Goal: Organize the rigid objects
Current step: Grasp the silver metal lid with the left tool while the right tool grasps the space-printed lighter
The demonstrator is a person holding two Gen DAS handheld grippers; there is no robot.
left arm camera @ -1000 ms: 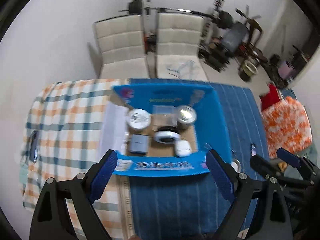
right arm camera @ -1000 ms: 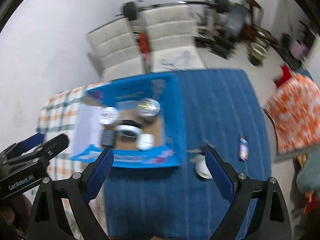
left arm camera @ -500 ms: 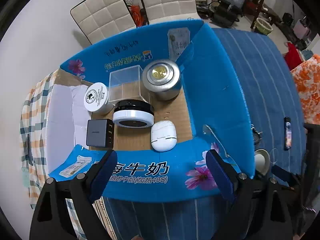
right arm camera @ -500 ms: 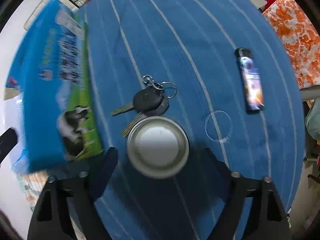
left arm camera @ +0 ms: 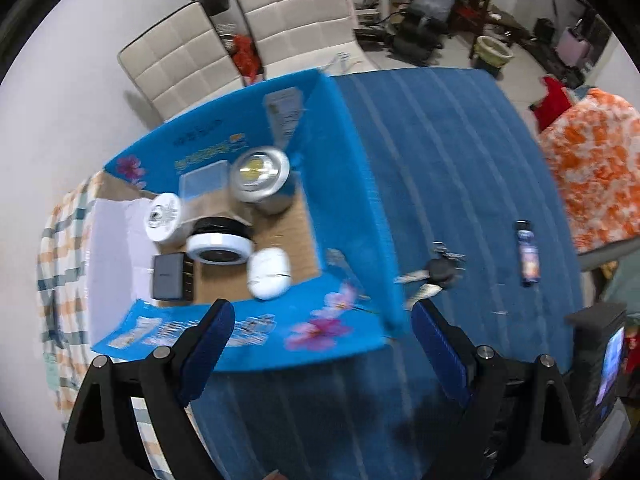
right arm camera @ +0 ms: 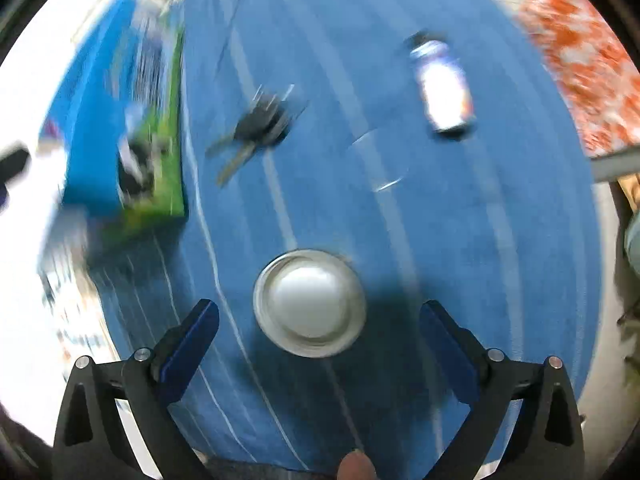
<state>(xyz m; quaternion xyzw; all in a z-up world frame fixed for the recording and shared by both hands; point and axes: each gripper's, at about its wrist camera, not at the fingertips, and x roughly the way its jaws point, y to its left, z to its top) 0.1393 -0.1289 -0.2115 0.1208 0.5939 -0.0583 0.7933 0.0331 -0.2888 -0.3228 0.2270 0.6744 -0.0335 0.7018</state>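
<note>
A blue cardboard box (left arm camera: pixel 352 184) stands open on the table and holds a silver tin (left arm camera: pixel 259 172), a white jar (left arm camera: pixel 163 217), a black-and-white ring (left arm camera: pixel 219 242), a white case (left arm camera: pixel 269 268), a grey charger (left arm camera: pixel 168 276) and a clear box (left arm camera: pixel 204 179). My left gripper (left arm camera: pixel 322 340) is open over the box's near wall. My right gripper (right arm camera: pixel 318 344) is open and low, with a round silver tin (right arm camera: pixel 310 302) just ahead between its fingers. A bunch of keys (right arm camera: pixel 256 126) and a small lighter (right arm camera: pixel 444 88) lie beyond; both also show in the left wrist view, keys (left arm camera: pixel 438 272), lighter (left arm camera: pixel 528 254).
A blue striped cloth (left arm camera: pixel 440 152) covers the table's right part, a checked cloth (left arm camera: pixel 52 240) its left. Two white chairs (left arm camera: pixel 248 36) stand behind the table. An orange patterned cover (left arm camera: pixel 596 168) lies at the right. The box's side (right arm camera: pixel 120 120) is left of the keys.
My left gripper has pulled back and swung right, so the keys and lighter came into view. My right gripper has drawn back from the round silver tin, which now lies just ahead of its fingers.
</note>
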